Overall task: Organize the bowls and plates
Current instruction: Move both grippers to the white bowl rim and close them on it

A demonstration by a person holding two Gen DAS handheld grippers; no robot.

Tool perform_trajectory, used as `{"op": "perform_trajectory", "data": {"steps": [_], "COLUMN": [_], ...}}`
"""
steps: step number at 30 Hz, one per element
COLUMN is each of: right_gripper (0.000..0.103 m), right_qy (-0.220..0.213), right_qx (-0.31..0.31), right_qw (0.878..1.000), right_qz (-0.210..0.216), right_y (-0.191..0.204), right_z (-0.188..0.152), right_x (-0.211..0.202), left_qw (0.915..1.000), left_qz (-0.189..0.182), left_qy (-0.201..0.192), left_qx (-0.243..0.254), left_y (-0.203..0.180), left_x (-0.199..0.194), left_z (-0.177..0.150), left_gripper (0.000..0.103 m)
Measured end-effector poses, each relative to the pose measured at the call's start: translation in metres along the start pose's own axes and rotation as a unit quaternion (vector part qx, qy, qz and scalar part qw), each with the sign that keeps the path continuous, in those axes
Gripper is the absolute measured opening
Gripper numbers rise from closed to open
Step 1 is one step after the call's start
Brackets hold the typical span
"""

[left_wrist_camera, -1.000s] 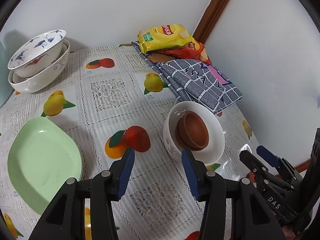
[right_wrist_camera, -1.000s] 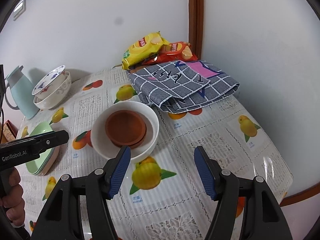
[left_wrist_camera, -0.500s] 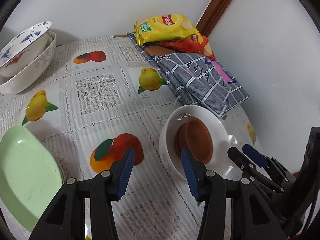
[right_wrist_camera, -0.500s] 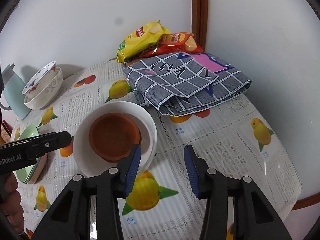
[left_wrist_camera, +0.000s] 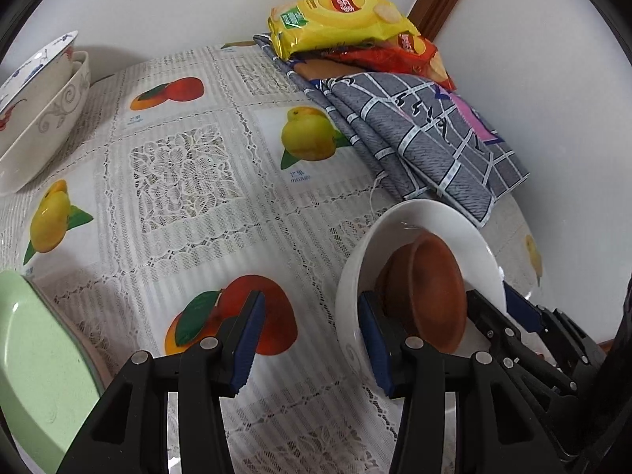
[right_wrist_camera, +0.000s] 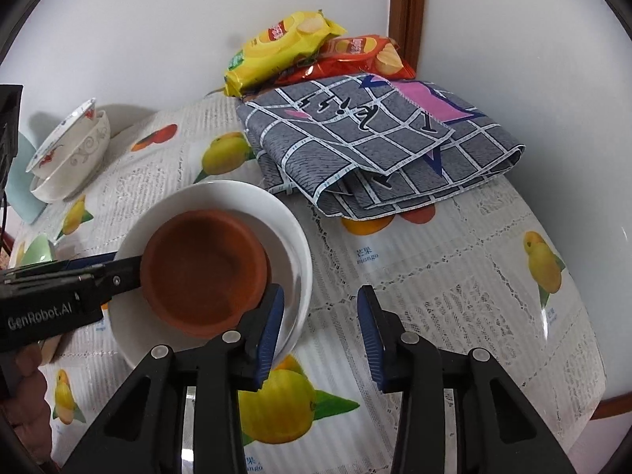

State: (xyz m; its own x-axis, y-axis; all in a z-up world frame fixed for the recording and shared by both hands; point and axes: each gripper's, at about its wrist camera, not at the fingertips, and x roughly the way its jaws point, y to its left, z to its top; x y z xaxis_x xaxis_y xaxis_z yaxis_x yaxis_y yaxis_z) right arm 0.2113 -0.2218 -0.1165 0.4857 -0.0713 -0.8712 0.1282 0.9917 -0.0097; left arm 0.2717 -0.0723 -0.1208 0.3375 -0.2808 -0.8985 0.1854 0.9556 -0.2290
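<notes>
A white bowl (right_wrist_camera: 292, 237) holding a brown clay bowl (right_wrist_camera: 201, 268) sits on the fruit-print tablecloth; both also show in the left wrist view, the white bowl (left_wrist_camera: 430, 221) and the clay bowl (left_wrist_camera: 430, 288). My left gripper (left_wrist_camera: 312, 339) is open, its jaws straddling the white bowl's left rim, one finger inside. My right gripper (right_wrist_camera: 320, 328) is open, straddling the bowl's right rim, one finger (right_wrist_camera: 268, 324) inside. Two stacked patterned bowls (left_wrist_camera: 35, 106) stand far left. A green plate (left_wrist_camera: 35, 367) lies near left.
A folded grey checked cloth (right_wrist_camera: 379, 146) lies at the back right with yellow (right_wrist_camera: 276, 47) and red (right_wrist_camera: 355, 55) chip bags behind it in the corner. A pale blue jug (right_wrist_camera: 23, 181) stands at the far left. The table edge curves at right.
Both grippers have moved in on the white bowl. The right gripper has narrowed and now straddles the bowl's right rim; the left now straddles its left rim.
</notes>
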Motion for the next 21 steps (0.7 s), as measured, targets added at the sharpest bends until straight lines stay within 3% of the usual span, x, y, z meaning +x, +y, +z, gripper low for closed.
{"op": "perform_trajectory", "data": {"steps": [7,11,21], "right_gripper": [0.038,0.037,0.015], "right_qy": [0.01,0.011,0.002], "right_qx": [0.006,0.013,0.048], "right_qw": [1.0,1.0,0.998], "right_qz": [0.003,0.006,0.049], "right_y": [-0.001,-0.002,0.0], "right_z": [0.002,0.002,0.0], "right_x": [0.011,0.013,0.01], "left_qw": [0.9999,0.9998,0.9998], "left_qz": [0.007,0.008,-0.015], "left_qy": [0.01,0.012,0.005], "left_qx": [0.006,0.013,0.007], "left_y": [-0.002,-0.004,-0.01], "left_x": [0.009,0.011,0.011], "left_z": [0.003,0.004,0.002], "left_gripper": [0.045,0.04,0.018]}}
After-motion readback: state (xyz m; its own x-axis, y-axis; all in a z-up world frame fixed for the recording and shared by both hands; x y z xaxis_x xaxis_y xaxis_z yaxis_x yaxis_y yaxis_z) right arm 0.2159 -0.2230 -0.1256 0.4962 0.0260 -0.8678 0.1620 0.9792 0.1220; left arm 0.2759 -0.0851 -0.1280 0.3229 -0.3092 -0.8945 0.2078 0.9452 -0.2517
